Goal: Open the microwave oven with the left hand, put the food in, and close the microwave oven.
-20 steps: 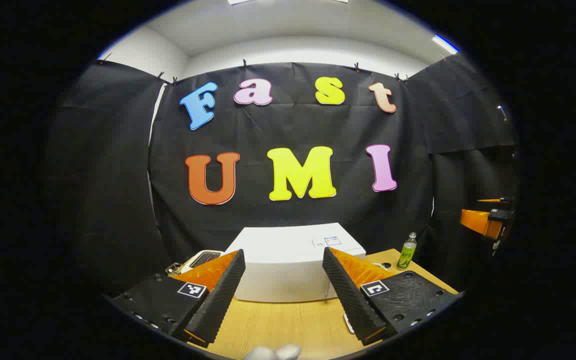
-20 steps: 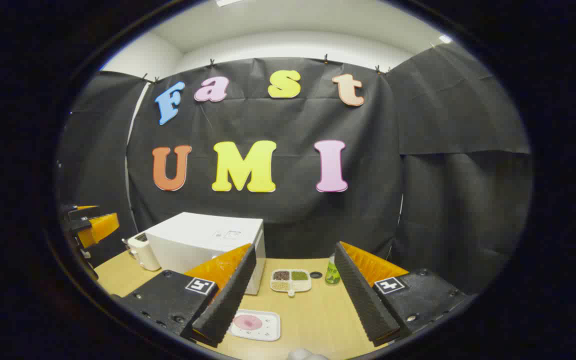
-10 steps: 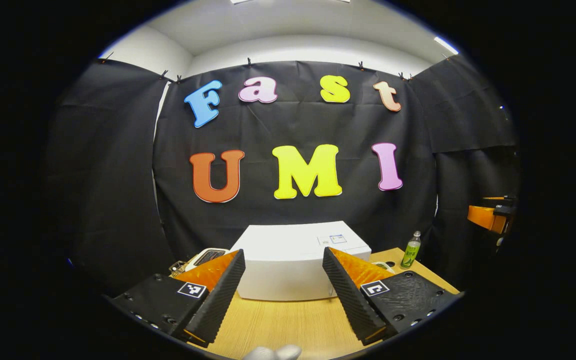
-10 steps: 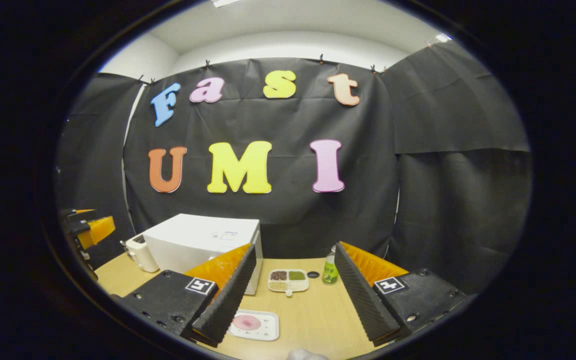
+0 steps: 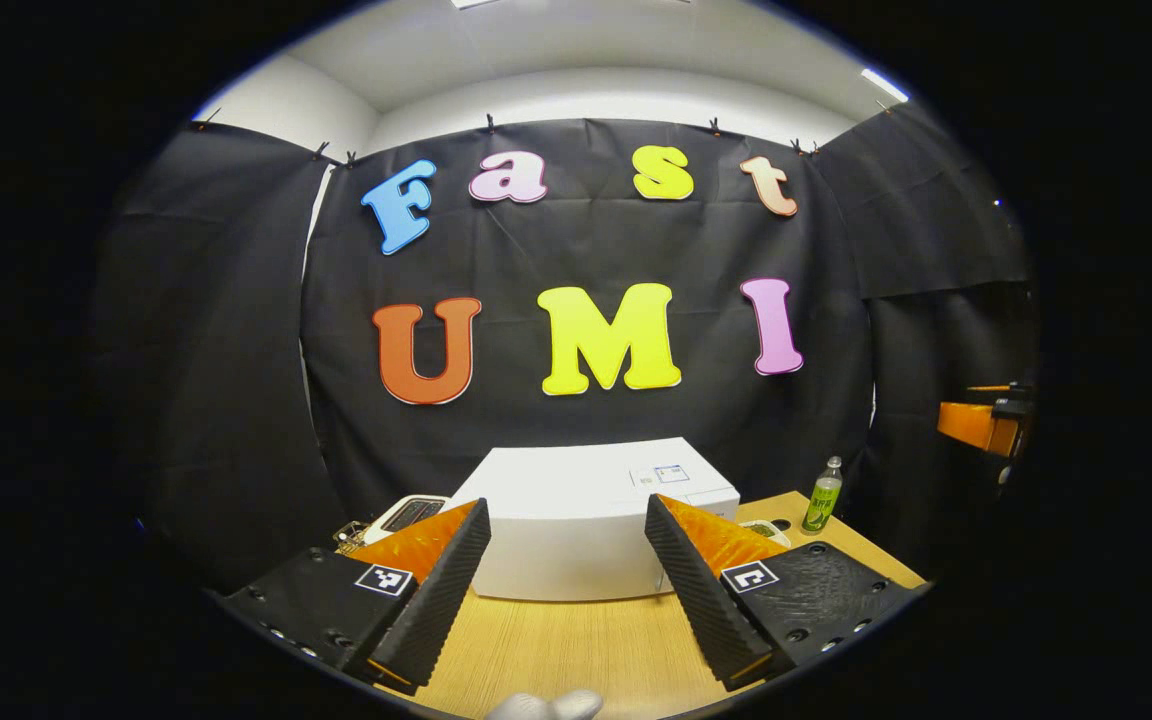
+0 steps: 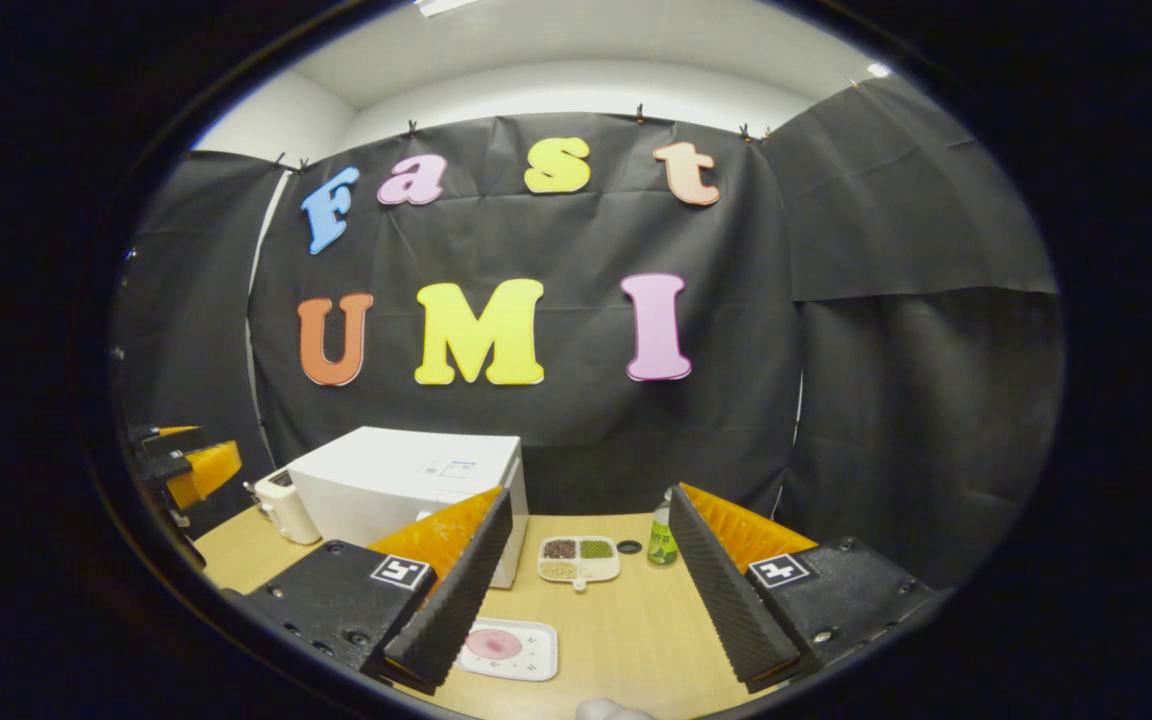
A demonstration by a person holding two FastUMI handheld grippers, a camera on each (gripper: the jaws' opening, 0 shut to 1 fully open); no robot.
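Hovering with its fingers spread wide and empty, the left claw faces the closed white microwave on the desk, so opening looks not yet begun and next calls for reaching its door, while the right claw hangs wide over the food tray in front of the microwave.

The surface is seen to be light wood with a fine, matt grain. The microwave oven is cased in smooth white material with a dull sheen. The fingers of the left hand-held gripper are faced with ribbed, matt pads. The bottle appears to be clear glossy plastic. The booth wall is matt, creased cloth.
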